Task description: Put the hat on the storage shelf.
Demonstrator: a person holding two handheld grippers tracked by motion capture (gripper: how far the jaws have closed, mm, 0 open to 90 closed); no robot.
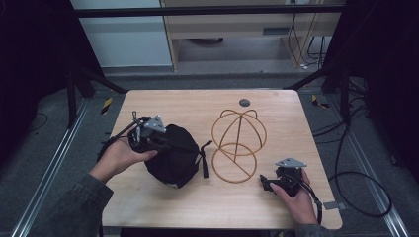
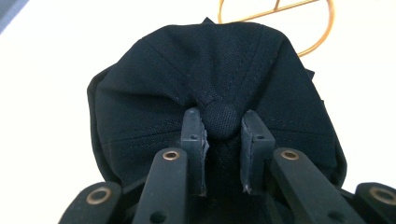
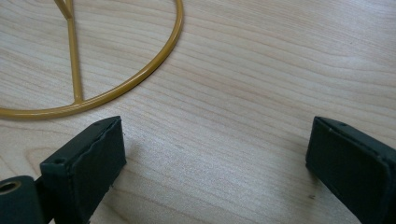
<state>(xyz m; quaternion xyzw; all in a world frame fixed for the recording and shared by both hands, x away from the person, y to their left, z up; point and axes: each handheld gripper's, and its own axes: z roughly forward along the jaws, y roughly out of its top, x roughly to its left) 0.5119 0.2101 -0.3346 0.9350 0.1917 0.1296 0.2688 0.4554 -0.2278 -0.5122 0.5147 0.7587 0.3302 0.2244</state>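
A: What does the left hand-held gripper hold?

B: It holds the black cap. In the left gripper view the two jaws are pressed narrow on the small round button at the top of the cap, and the cloth makes folds around this place.

A: Where is the cap on the desk?

B: In the high view the cap is on the left half of the desk, just beside the gold wire stand. Its strap hangs on the side toward the stand. I think the cap is a little lifted, but from above I cannot tell if its lower edge touches the wood.

A: And the right hand-held gripper?

B: It is near the front right corner of the desk, in the person's right hand, and it points toward the stand. In the right gripper view its jaws stand wide apart with only bare wood between them. The round base ring of the stand lies just ahead of the jaws, not touching them
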